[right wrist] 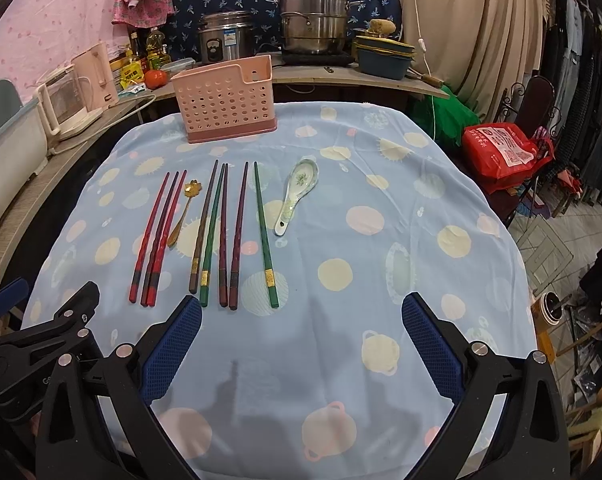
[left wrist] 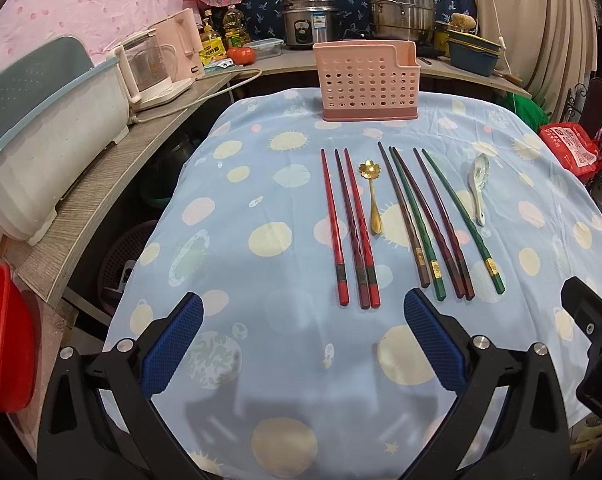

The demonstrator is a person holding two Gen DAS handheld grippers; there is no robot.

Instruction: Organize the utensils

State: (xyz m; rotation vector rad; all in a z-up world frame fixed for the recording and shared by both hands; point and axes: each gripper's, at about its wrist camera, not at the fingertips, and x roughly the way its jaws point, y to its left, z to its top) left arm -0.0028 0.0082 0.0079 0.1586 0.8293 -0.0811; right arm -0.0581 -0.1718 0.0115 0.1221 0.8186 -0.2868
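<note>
Red chopsticks [left wrist: 347, 228] lie with their long axis running near-to-far, thick ends toward me, just ahead of my left hand-held gripper [left wrist: 303, 344], closer than the right hand-held gripper [right wrist: 301, 344]; both gape wide and empty, pink basket [left wrist: 367, 80] far back.

You're in a lived-in home kitchen corner. A rice cooker [left wrist: 310, 20] and stacked steel steamer pot [left wrist: 401, 4] sit on the back shelf beside cooking oil bottles [left wrist: 235, 26], a tomato [left wrist: 241, 55] and a pink kettle [left wrist: 185, 46]. Your counter [right wrist: 421, 208] wears a cloth printed with pots and circles. Clothes hang on a rack [right wrist: 589, 100] at right.
</note>
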